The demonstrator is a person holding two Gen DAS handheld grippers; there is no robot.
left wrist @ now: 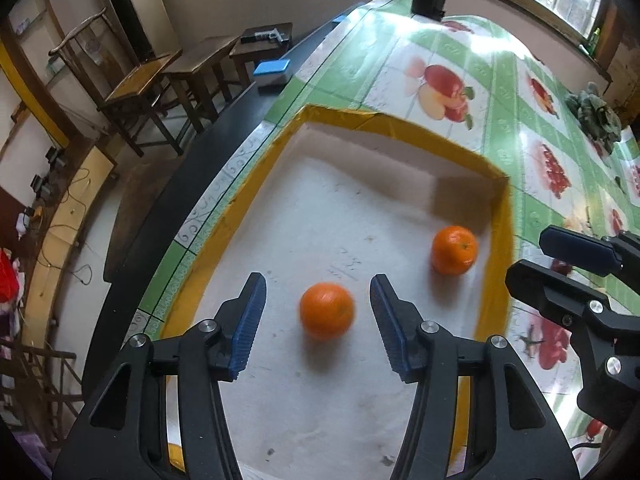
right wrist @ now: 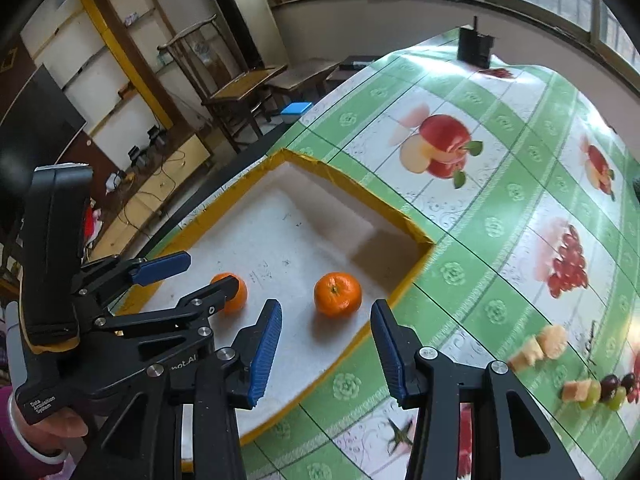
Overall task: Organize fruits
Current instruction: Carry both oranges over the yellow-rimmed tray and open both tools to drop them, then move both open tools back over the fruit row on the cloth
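Both claws hung over the yellow-rimmed tray on the tabletop, fingers spread, holding nothing. Two oranges lay on the tray floor, well apart from each other.

Left claw: near orange sat straight ahead, between the fingertips in the left view but below them, resting on the tray and touching neither pad (its outline was blurred). Far orange lay ahead and to the right, near the tray's right wall.

Right claw: the far orange sat just ahead, between its fingers, again not touched. The left claw showed to its left, partly covering the near orange.

Judgement: placing step, both fruits already in the tray and released. Skewered fruit pieces lay on the tabletop to the right of the right claw, outside the tray. Next move likely calls for swinging the right claw rightward, keeping it spread, and lining up along the skewer.
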